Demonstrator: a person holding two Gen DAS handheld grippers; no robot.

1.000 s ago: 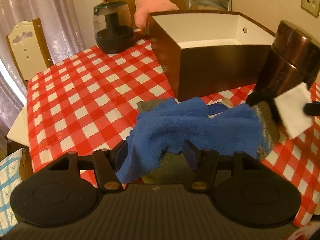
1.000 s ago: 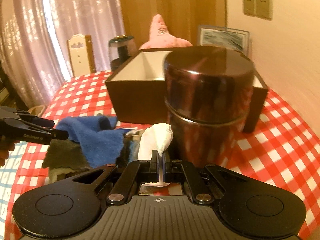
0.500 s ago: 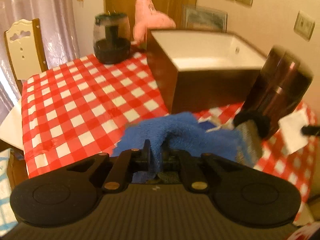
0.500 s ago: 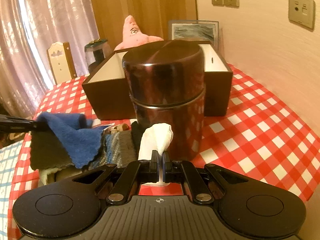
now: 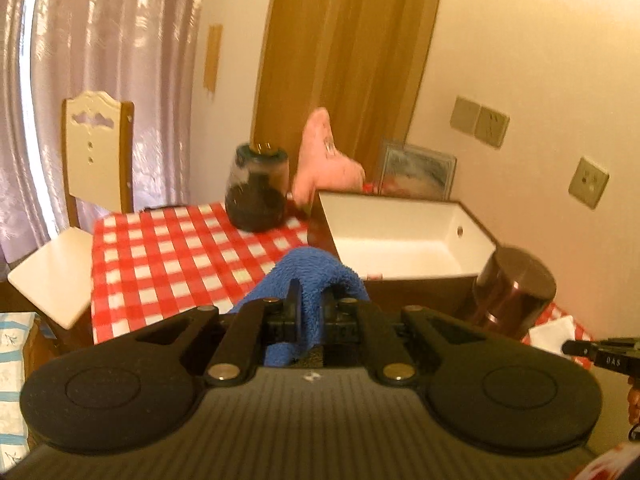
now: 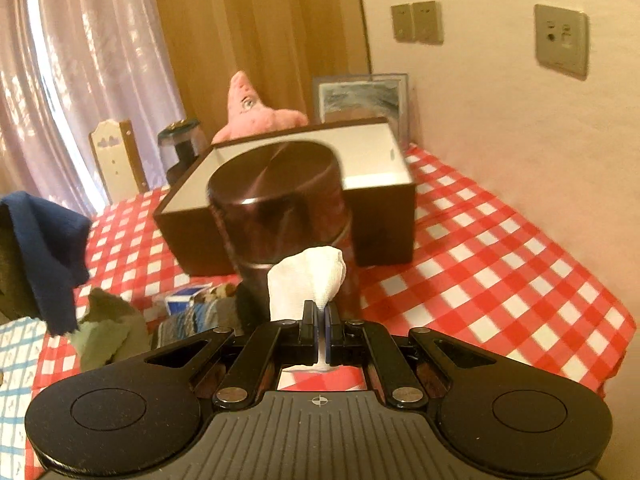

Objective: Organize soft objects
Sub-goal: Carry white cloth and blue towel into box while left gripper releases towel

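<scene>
Clamping blue towel (image 5: 310, 280), left fingers (image 5: 295, 300) hide the olive cloth (image 6: 106, 330) seen beyond right fingers (image 6: 308, 314) pinching white cloth (image 6: 306, 280)

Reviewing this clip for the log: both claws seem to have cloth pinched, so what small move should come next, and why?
Probably carry the left claw forward over the open box and release there. It is shut on the blue towel, which hangs clear of the checked tablecloth, and the box looks empty just ahead. The right claw, shut on the white cloth, can follow.
</scene>
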